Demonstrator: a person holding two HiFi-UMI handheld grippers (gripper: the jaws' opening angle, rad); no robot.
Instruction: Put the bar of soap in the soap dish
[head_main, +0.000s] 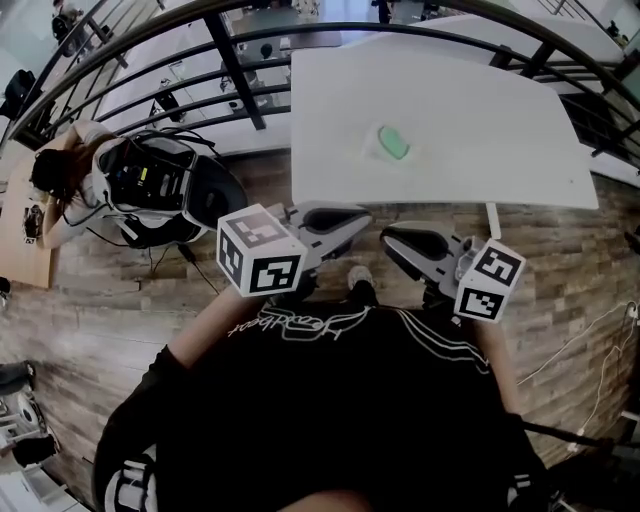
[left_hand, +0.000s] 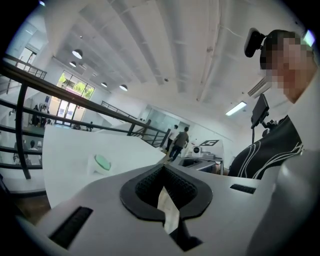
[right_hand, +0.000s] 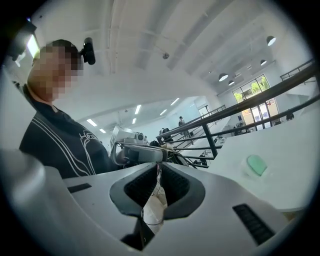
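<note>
The bar of soap (head_main: 394, 142) - pale green - is being carried by neither gripper: it is lying in the white soap dish (head_main: 373, 148), which is standing near the middle of the white table (head_main: 480, 120). Both grippers are being held well back from the table, close in front of the person's black top (head_main: 330, 400) and above the wooden floor (head_main: 120, 300), with their tips near one another.

The left gripper (head_main: 360, 218) is being kept closed. In the left gripper view its jaws are seen meeting at the tip (left_hand: 162, 167), with nothing between the ribbed black pads; the soap (left_hand: 103, 162) and its dish (left_hand: 94, 167) are being seen off to the left on the tabletop, well apart from the jaws.

The right gripper (head_main: 392, 240) is likewise being held closed and empty. In the right gripper view its jaws are drawn together (right_hand: 159, 165), and the soap (right_hand: 257, 164) in the dish (right_hand: 248, 171) is lying far to the right of them.

A black railing (head_main: 230, 60) is curving behind the table, and beyond it - at the left of the head view - another person (head_main: 60, 185) is sitting on a lower level.
</note>
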